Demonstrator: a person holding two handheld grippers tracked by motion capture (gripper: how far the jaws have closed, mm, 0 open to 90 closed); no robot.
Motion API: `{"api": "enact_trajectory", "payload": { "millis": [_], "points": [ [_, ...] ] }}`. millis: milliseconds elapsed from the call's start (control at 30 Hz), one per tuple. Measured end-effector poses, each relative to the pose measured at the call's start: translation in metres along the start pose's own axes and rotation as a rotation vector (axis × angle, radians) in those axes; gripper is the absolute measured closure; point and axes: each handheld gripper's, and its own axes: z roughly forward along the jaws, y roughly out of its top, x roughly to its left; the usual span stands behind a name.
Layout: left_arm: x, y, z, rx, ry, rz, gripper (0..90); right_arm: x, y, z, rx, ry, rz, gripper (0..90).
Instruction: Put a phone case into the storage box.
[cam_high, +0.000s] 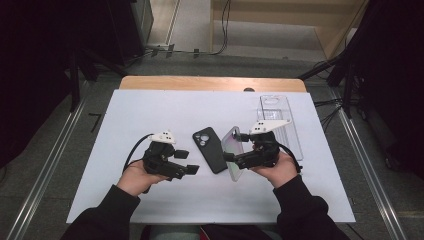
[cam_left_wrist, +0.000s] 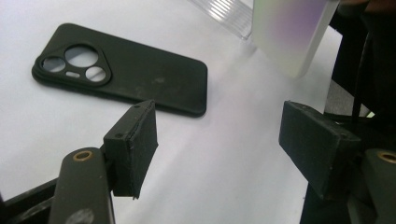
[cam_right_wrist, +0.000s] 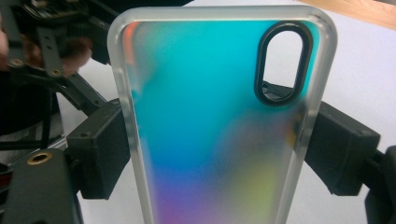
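The right gripper (cam_high: 231, 156) is clamped on an iridescent phone case (cam_right_wrist: 219, 126), one pad on each long edge, holding it tilted above the white table (cam_high: 150, 115). The left gripper (cam_high: 189, 161) has its jaws apart with nothing between them — it sits low over the table just left of a black phone case (cam_high: 210, 149).

Counted: two grippers, three cases. The third is a clear case (cam_high: 280, 120) lying flat at the far right of the table, behind the right gripper.

The held case has a frosted translucent rim and a back that shifts from teal at the top to violet and yellow lower down, with one black-ringed oval camera opening near a top corner. The black case lies back-up, matte — a rounded triangular camera cutout with three round holes at its far end.
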Motion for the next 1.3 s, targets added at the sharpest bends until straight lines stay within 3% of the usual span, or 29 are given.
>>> {"api": "enact_trajectory", "payload": {
  "millis": [367,567,733,967,1300],
  "points": [
    [0.006,-0.028,-0.006,-0.01,0.053,-0.019,28.4,-0.007,0.001,-0.012,0.008,-0.005,0.014,14.6],
    [0.007,-0.043,-0.009,-0.014,0.077,-0.029,28.4,-0.011,0.005,-0.021,-0.011,-0.037,0.04,14.6],
    [0.009,-0.049,-0.017,-0.026,0.104,-0.043,28.4,-0.016,0.008,-0.028,-0.022,-0.06,0.072,14.6],
    [0.013,-0.058,-0.025,-0.033,0.146,-0.079,28.4,-0.019,0.016,-0.036,-0.034,-0.081,0.078,14.6],
    [0.014,-0.068,-0.035,-0.043,0.153,-0.112,28.4,-0.034,0.026,-0.054,-0.081,-0.147,0.094,14.6]
  ]
}}
